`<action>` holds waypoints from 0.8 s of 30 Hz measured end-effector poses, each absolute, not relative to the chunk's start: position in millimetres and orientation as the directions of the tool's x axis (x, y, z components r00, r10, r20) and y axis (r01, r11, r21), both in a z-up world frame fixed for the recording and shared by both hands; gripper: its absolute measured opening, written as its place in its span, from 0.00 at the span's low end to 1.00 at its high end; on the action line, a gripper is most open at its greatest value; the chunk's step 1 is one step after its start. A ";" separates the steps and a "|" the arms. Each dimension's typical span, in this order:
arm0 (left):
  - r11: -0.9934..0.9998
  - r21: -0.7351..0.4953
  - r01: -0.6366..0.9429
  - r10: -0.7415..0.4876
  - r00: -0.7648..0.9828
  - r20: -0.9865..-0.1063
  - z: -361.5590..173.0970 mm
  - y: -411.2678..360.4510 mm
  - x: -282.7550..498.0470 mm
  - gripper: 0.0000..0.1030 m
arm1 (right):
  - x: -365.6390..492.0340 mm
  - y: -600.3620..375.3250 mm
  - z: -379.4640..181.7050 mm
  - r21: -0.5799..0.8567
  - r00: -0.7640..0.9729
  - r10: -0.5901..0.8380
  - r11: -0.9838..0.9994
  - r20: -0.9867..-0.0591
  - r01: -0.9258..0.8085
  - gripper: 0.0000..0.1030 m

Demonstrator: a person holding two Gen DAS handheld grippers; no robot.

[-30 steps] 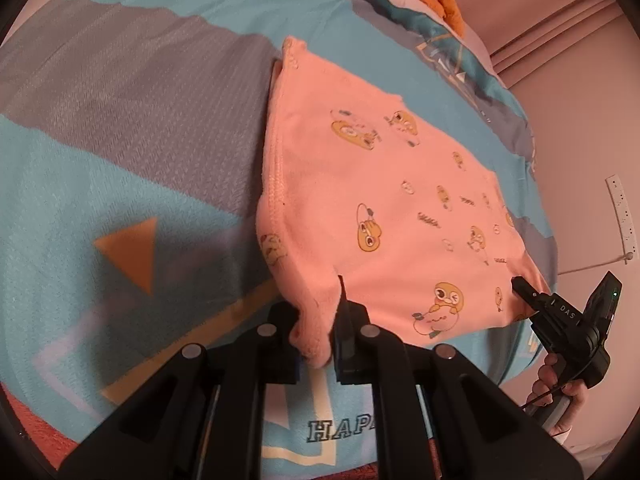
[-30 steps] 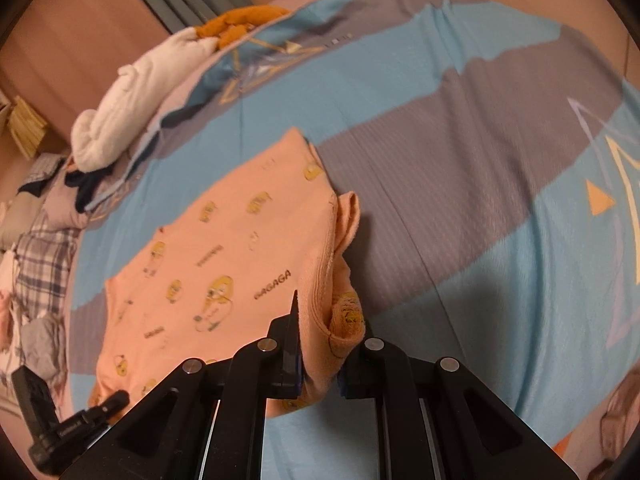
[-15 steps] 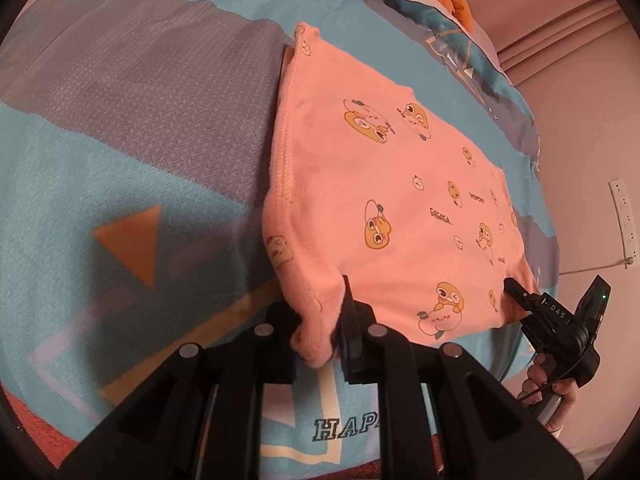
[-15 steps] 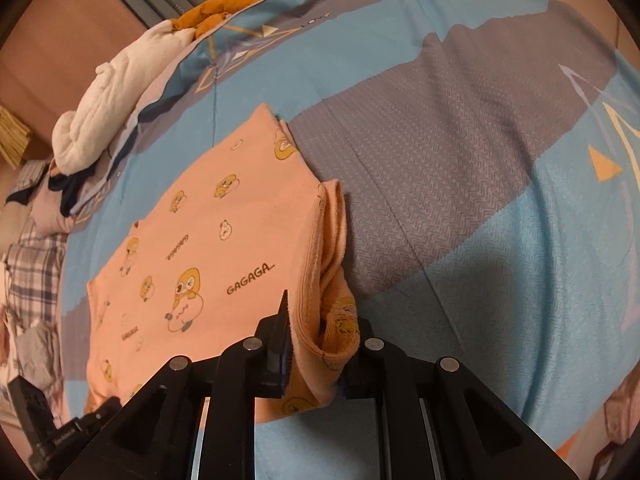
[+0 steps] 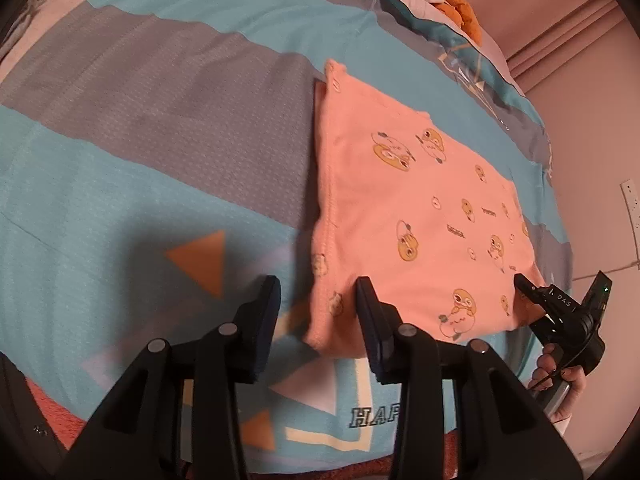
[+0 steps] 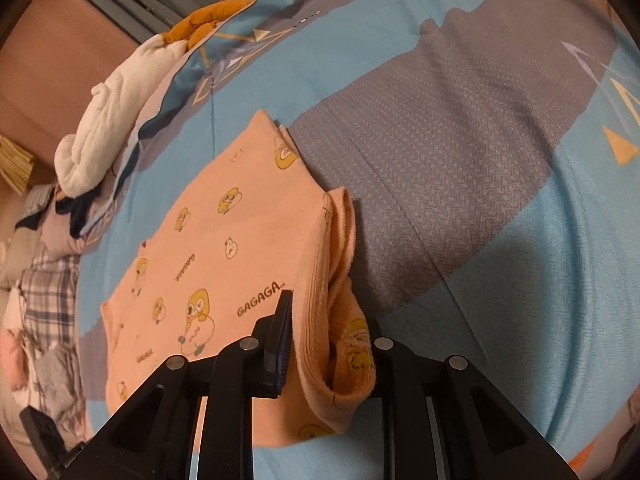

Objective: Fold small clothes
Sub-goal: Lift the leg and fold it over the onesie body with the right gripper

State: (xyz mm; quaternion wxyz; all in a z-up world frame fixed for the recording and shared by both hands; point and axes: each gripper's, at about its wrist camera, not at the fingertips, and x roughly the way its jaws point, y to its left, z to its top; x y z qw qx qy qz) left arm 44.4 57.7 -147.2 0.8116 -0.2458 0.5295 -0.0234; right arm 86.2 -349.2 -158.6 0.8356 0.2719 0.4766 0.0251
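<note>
Looking along our left gripper (image 5: 316, 312), we find its jaws spread wide, empty, straddling the near corner of the peach garment (image 5: 404, 216) lying flat on the bedspread (image 5: 120, 160) lettered "HAP". From our right gripper (image 6: 330, 330) we read "GAGAGA" on the garment (image 6: 224, 248); its jaws stand parted around the bunched edge, near a white pillow (image 6: 108, 120)

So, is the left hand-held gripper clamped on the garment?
No: the left hand-held gripper is open, its fingers spread either side of the peach garment's corner, which lies flat on the bedspread.
</note>
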 end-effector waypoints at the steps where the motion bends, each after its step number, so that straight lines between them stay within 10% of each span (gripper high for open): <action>1: 0.879 -0.420 -0.226 -0.293 0.439 -0.849 -146.8 59.0 44.1 0.38 | 87.1 -346.0 -156.5 0.462 0.546 0.287 0.861 -0.787 0.214 0.20; 13: 0.879 -0.388 -0.277 -0.219 0.488 -0.845 -135.1 82.8 31.5 0.42 | 84.6 -309.1 -103.6 0.268 0.649 0.147 0.959 -0.746 0.091 0.13; 24: 0.873 -0.381 -0.305 -0.187 0.512 -0.838 -127.3 95.4 23.4 0.42 | 80.1 -213.8 -71.8 0.167 0.670 0.314 0.947 -0.672 -0.276 0.12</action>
